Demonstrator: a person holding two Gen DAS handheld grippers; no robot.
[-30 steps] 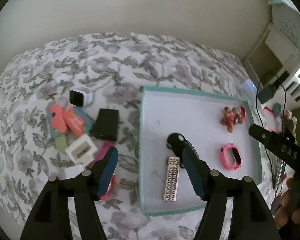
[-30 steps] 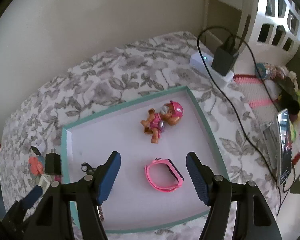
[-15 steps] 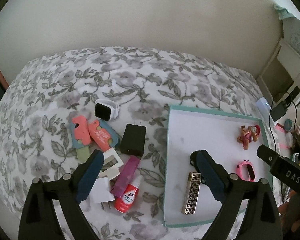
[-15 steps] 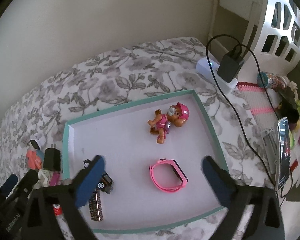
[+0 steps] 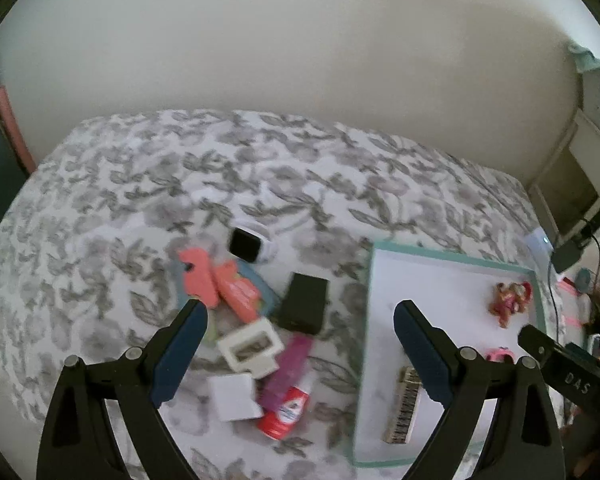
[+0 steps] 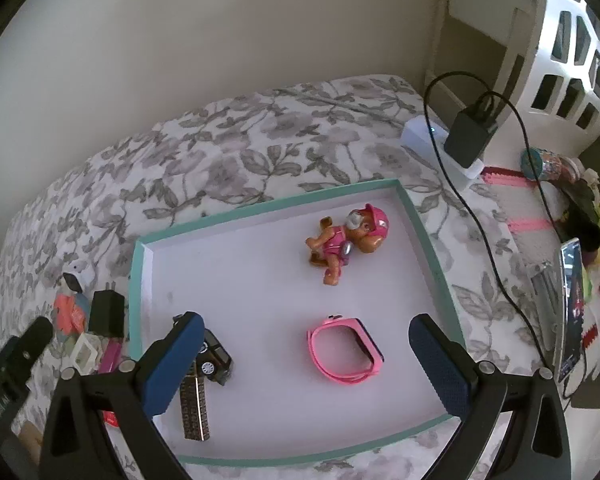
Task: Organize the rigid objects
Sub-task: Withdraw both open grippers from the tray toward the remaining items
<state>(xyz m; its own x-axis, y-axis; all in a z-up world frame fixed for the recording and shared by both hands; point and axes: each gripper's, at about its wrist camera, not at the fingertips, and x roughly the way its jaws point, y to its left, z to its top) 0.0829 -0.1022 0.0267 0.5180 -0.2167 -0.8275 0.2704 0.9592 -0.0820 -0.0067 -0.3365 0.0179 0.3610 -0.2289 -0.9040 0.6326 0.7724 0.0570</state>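
A teal-rimmed white tray (image 6: 276, 204) (image 5: 452, 250) lies on the floral bed. In it are a pink pup figure (image 6: 346, 236), a pink watch band (image 6: 346, 350), a black toy car (image 6: 216, 358) and a gold patterned bar (image 6: 196, 412) (image 5: 404, 404). Left of the tray lies a pile: black charger (image 5: 304, 308), white frame piece (image 5: 250, 346), white block (image 5: 234, 398), purple and red tube (image 5: 286, 390), coral cards (image 5: 220, 286), white smartwatch (image 5: 252, 244). My left gripper (image 5: 296, 348) is open and empty above the pile. My right gripper (image 6: 304, 360) is open and empty above the tray.
A power strip with a black adapter and cable (image 6: 468, 136) sits at the bed's far right corner. A phone (image 6: 570, 308), pink items and clutter lie on the right side. A wall runs behind the bed.
My left gripper let go of the toy car in the tray, opened wide and moved left over the pile. My right gripper opened wider and stayed over the tray.
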